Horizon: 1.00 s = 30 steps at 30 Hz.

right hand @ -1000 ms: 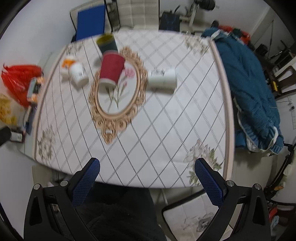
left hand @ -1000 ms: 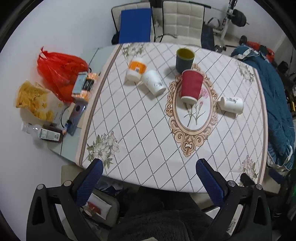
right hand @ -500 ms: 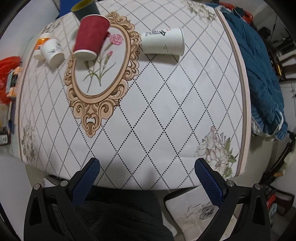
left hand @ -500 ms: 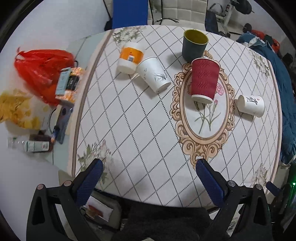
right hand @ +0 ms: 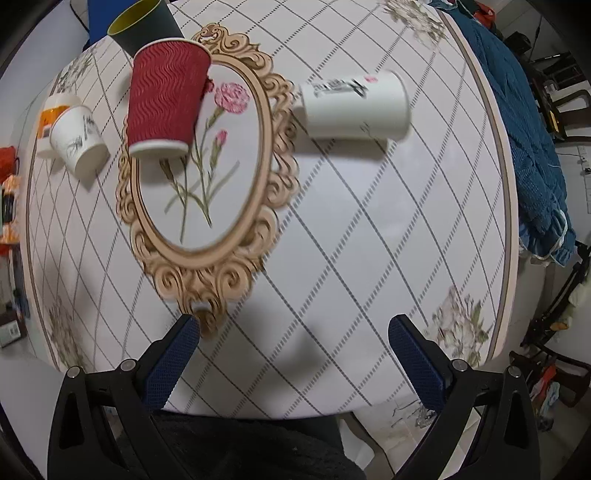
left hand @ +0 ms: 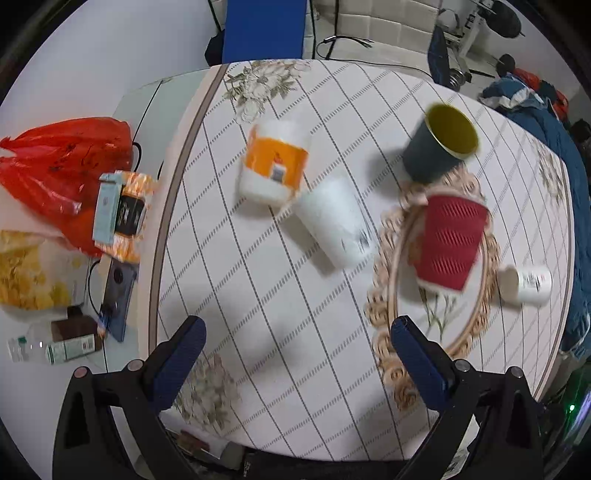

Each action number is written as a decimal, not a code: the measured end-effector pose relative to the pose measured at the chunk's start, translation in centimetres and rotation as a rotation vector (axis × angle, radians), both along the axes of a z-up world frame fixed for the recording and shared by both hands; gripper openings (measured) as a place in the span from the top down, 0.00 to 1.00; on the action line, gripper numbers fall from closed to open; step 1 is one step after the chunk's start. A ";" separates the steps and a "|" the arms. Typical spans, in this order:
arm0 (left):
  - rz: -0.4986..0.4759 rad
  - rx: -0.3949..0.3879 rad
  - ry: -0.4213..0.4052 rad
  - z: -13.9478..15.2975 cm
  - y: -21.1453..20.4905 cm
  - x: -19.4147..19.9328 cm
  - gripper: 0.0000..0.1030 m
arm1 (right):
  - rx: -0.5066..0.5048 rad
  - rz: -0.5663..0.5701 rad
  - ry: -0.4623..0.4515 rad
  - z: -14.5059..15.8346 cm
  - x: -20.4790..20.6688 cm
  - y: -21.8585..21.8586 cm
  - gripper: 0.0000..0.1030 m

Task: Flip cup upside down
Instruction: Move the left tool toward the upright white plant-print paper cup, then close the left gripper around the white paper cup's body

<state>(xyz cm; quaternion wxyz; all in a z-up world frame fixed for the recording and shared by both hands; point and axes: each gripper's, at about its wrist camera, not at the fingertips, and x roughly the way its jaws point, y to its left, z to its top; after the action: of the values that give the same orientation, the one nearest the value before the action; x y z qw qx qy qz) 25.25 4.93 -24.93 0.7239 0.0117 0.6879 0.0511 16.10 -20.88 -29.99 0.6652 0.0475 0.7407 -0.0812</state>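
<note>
Several paper cups stand or lie on the patterned table (left hand: 266,295). A red ribbed cup (left hand: 450,242) (right hand: 164,99) is upside down on the oval motif. A dark cup with a yellow inside (left hand: 441,147) (right hand: 144,22) stands upright behind it. A white cup (left hand: 332,221) (right hand: 77,138) and an orange-banded cup (left hand: 273,164) (right hand: 50,118) sit upside down at the left. A white printed cup (right hand: 354,105) (left hand: 526,284) lies on its side at the right. My left gripper (left hand: 293,336) and right gripper (right hand: 293,334) are open, empty, above the near table edge.
A red plastic bag (left hand: 62,162), snack packets (left hand: 122,210), a phone (left hand: 118,295) and small bottles (left hand: 55,347) lie on the glass strip left of the cloth. A blue quilt (right hand: 524,122) hangs at the right. Chairs (left hand: 369,26) stand behind the table.
Both grippers have moved forward and down toward the table, so the cups loom larger. Both stay open. No cup has moved.
</note>
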 end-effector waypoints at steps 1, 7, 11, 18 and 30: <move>0.002 0.007 0.002 -0.3 0.3 0.8 0.00 | -0.003 -0.001 0.001 -0.1 0.6 0.2 0.00; 0.033 -0.035 0.082 -4.1 1.7 4.8 0.00 | -0.013 -0.011 0.005 -1.3 4.6 1.9 0.00; 0.051 -0.085 0.153 -7.1 1.4 6.4 0.00 | -0.025 -0.014 0.018 -2.3 6.7 2.9 0.00; 0.069 -0.133 0.240 -11.0 0.5 7.7 0.00 | -0.044 -0.025 0.057 -4.2 8.8 3.7 0.00; 0.005 -0.104 0.224 -14.0 -1.3 8.5 0.07 | -0.061 -0.022 0.094 -6.1 9.9 4.6 0.00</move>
<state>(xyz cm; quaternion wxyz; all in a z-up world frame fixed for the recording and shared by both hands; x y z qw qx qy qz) 33.73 3.61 -38.95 0.6420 -0.0218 0.7663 0.0156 25.95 -16.23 -36.07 0.6299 0.0315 0.7678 -0.1130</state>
